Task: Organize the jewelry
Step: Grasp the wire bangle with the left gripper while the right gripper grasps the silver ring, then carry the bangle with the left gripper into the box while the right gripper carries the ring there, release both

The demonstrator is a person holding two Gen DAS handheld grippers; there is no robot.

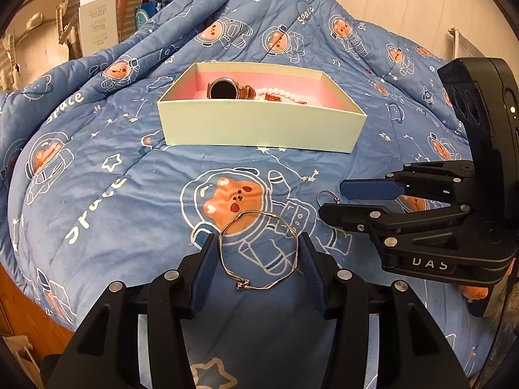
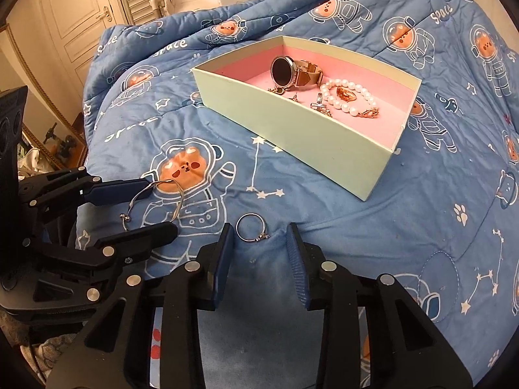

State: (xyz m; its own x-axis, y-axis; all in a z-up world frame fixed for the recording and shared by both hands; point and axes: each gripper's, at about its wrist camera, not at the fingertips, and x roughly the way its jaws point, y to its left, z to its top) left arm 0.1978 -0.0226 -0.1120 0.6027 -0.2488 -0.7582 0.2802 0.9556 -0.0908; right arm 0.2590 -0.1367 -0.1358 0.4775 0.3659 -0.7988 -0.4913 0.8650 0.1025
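So closest in, the left gripper (image 1: 258,249) has its blue-padded jaws spread wide on either side of a thin silver open-ended bangle with little ball tips (image 1: 258,250), which is lying flat on the blue quilted space-bear blanket (image 1: 129,201); the pads look close to the wire but aren't clamped on it yet. Just beside it, the right gripper (image 2: 261,243) is also wide open, with a small silver ring with a tiny stone setting (image 2: 250,228) sitting between its fingertips on the blanket. Further back is the pale green cardboard box with pink lining (image 2: 292,129), already holding a rose-gold round-faced watch (image 2: 285,70), a white pearl bracelet (image 2: 352,99) and some small gold bits I can't make out. Looks like the pick-up step for the last two pieces. Next it needs a careful squeeze, since thin metal on soft fabric could slip, then a carry over the box wall.
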